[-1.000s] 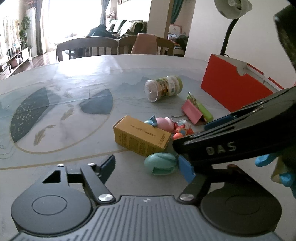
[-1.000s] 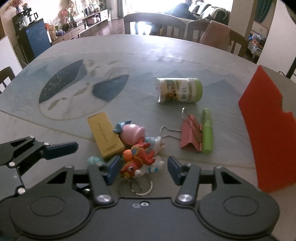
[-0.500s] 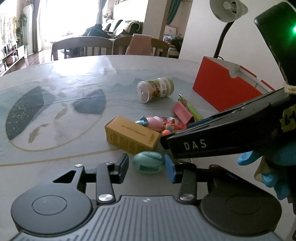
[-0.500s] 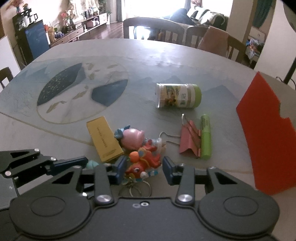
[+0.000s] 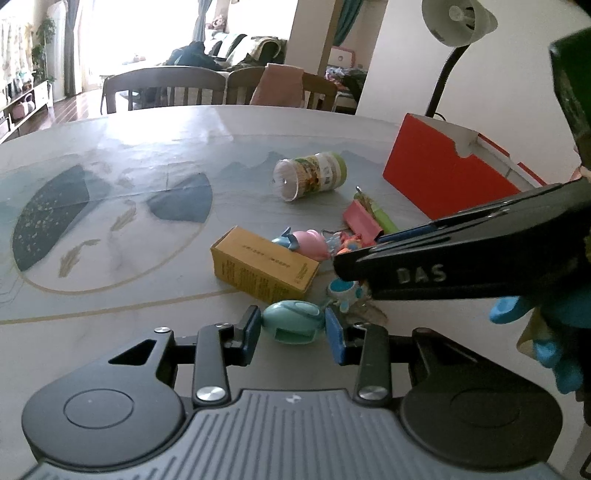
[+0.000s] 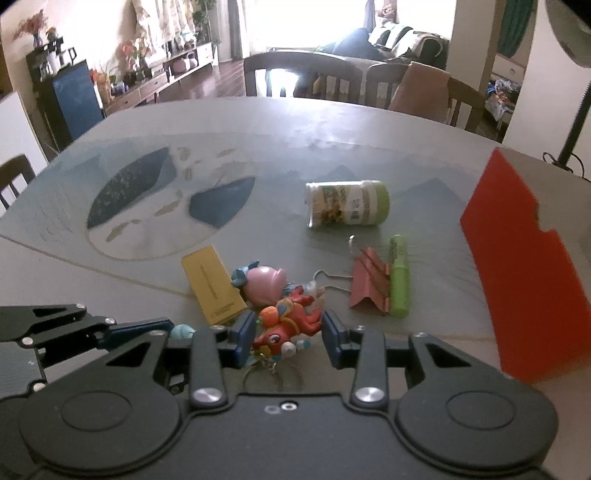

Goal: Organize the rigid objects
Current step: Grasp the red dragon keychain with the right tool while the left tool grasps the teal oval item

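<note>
A small pile of toys lies on the round table. My left gripper is shut on a teal egg-shaped toy, its blue pads touching both sides. My right gripper straddles a red dragon keychain toy; its jaws are closing and the pads touch the toy's sides. The key ring lies below it. The teal toy peeks out at the left in the right wrist view. A yellow box and a pink toy lie just beyond.
A green-lidded jar lies on its side further back. A pink binder clip and a green marker lie to the right. A red open box stands at the right edge. A desk lamp rises behind it. Chairs line the far side.
My left jaws closed from wide open onto the teal egg toy. My right jaws narrowed around the red keychain toy. Both hands stayed nearly in place.
</note>
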`<state>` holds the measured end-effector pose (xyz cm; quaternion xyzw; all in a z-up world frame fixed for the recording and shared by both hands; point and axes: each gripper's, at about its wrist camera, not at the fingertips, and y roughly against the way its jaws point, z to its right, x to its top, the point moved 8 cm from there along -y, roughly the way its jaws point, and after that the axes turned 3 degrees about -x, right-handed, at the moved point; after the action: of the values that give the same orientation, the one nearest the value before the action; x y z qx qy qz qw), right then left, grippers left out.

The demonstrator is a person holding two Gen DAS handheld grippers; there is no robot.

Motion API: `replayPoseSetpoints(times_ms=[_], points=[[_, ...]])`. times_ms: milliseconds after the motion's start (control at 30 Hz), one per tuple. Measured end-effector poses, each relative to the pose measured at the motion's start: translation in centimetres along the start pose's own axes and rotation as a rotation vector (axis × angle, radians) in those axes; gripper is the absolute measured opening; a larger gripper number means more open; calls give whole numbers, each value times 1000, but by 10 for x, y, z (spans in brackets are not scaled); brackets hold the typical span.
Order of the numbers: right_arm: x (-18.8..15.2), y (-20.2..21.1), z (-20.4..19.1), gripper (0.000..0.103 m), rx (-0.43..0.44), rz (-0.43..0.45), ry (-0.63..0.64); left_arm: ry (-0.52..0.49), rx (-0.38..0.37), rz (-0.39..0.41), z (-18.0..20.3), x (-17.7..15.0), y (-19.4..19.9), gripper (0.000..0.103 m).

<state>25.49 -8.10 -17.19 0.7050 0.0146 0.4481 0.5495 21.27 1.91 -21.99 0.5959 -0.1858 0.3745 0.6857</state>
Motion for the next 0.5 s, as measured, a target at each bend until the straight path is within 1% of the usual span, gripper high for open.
replayPoseSetpoints(times_ms=[67,167,233,300,333,400,467,500], points=[[0,8,3,3,18,1,-18,-2,-9,-1,1,1,5,37],[0,17,5,3,40,-3,-37,-3,-15,-11,3,2,11,37],[-2,20,8,3,21,1,-26,-1,-26,-13,4,4,16,37],[-5,20,11,12,21,-1,-25,-7,-26,-9,5,6,21,37],[-6,20,11,20,25,-4,-26,-6,-23,-9,4,7,23,37],[-6,20,11,21,28,-4,-31,-1,-19,-6,2,7,28,37],[-8,18,11,33,33,-14,-41,12,-12,-9,-2,6,30,37],[-9,17,10,36,33,-15,-45,16,-11,-10,-3,6,31,37]])
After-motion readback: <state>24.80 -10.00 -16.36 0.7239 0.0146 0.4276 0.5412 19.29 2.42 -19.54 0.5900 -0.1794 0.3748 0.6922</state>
